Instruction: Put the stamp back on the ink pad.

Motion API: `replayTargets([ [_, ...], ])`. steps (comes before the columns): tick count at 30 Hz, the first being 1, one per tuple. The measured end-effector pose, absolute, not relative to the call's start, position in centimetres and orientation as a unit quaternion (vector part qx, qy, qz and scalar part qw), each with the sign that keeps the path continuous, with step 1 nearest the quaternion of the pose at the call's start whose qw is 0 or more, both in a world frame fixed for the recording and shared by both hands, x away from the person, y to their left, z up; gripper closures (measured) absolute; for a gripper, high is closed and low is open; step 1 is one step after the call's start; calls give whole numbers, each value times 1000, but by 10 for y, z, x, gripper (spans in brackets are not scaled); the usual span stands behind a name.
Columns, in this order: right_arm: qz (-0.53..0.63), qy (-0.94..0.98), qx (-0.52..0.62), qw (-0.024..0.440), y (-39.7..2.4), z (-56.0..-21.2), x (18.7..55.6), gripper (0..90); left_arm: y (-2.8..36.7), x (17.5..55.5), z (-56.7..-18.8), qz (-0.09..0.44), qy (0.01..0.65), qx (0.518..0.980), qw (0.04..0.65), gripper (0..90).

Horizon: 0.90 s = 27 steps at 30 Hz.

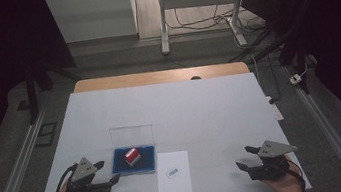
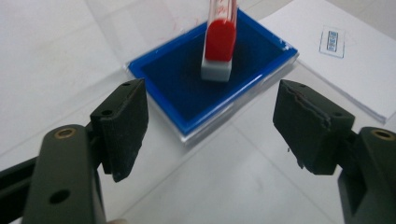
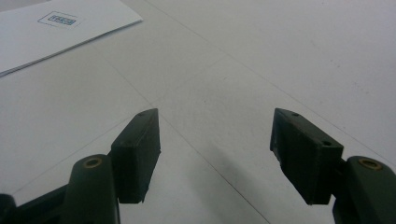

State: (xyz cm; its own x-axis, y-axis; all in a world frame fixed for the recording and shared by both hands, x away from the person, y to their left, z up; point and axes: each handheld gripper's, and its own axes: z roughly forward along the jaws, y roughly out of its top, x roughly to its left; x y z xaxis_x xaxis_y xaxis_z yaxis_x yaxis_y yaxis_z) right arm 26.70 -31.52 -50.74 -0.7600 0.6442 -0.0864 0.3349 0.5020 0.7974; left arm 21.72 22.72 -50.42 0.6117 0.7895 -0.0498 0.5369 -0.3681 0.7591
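I sit at six o'clock of the table (image 1: 210, 105). My left gripper (image 1: 107, 172) rests at about seven o'clock, my right gripper (image 1: 246, 158) at about five, well apart. Just beside my left gripper, toward its three o'clock, lies the pad (image 1: 143, 165). A stamp (image 1: 132, 156) stands on the pad. The lid (image 1: 131, 136) lies at the pad's twelve o'clock, touching it. A sheet (image 1: 175, 188) lies at the pad's four o'clock, between my grippers.

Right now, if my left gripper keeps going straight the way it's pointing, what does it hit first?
Probably the near edge of the blue ink pad, which lies straight ahead of the open left gripper, before the red stamp.
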Motion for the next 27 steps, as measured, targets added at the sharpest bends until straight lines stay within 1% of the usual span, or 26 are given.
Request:
replayTargets([
  [6,406,846,290,189,-316,-508,267,330,237,212,-511,160,420,803,391,265],
  [14,404,847,289,191,-317,-508,267,330,234,214,-516,158,425,807,379,261],
  [27,405,846,288,194,-317,-508,267,330,233,215,-516,152,427,808,377,261],
])
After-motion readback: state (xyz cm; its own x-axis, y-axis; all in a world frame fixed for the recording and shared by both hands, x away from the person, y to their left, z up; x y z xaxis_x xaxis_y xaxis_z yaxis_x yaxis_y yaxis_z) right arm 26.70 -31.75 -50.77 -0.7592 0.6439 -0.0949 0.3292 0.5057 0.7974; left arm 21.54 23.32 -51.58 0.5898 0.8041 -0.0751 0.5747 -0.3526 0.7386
